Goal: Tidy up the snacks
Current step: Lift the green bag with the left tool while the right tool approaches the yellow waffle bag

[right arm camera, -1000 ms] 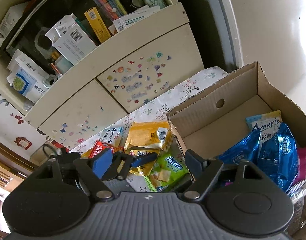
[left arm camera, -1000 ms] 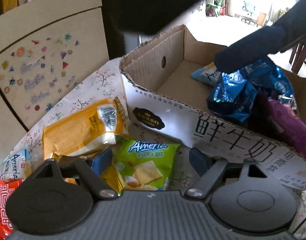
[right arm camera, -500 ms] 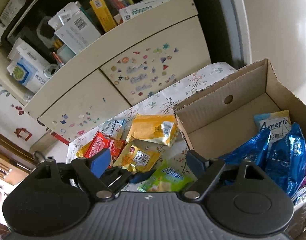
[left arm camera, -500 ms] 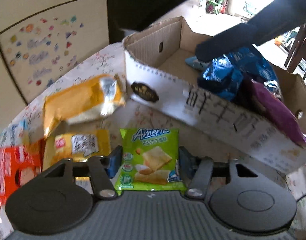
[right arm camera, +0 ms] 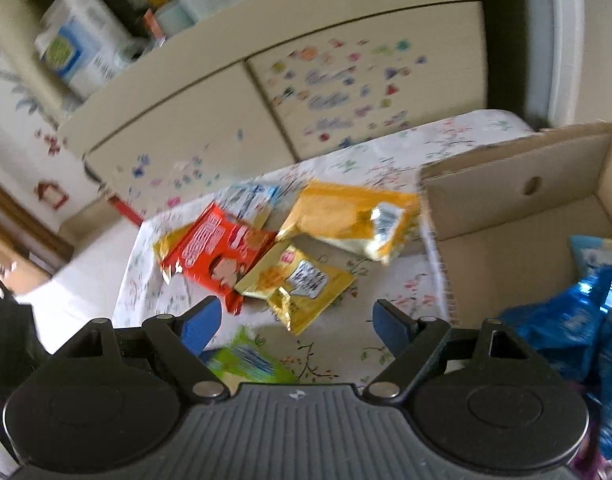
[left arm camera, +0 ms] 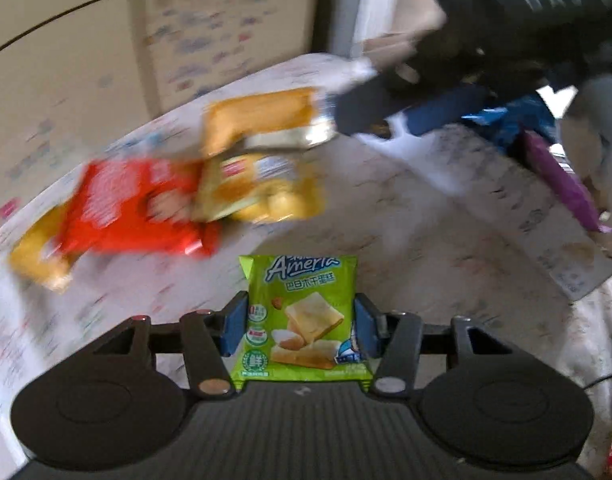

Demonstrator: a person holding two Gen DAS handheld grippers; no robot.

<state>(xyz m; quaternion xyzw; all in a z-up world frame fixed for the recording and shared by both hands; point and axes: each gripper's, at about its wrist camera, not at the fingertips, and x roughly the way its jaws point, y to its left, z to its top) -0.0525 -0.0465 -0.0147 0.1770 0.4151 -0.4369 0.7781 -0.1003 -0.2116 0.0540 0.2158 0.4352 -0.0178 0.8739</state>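
My left gripper [left arm camera: 299, 326] is shut on a green Ameria snack packet [left arm camera: 301, 320], held above the floral tablecloth [left arm camera: 406, 240]; the packet also shows blurred low in the right wrist view [right arm camera: 245, 360]. My right gripper [right arm camera: 293, 320] is open and empty, above the table; it shows as a dark blurred shape in the left wrist view [left arm camera: 406, 108]. Loose snacks lie on the cloth: a red packet [right arm camera: 217, 254], a small yellow packet [right arm camera: 301, 284] and a large yellow packet [right arm camera: 354, 220]. The cardboard box [right arm camera: 518, 200] at right holds blue bags [right arm camera: 566, 328].
A cream cabinet with stickers [right arm camera: 326, 80] stands behind the table, with shelves of boxes [right arm camera: 77, 44] above it. A purple packet [left arm camera: 558, 176] lies in the box by the blue bags. The box's white printed side [left arm camera: 546, 248] faces the left gripper.
My left gripper closed on the green packet and lifted it back from the box. My right gripper swung left, away from over the box, toward the loose snacks.
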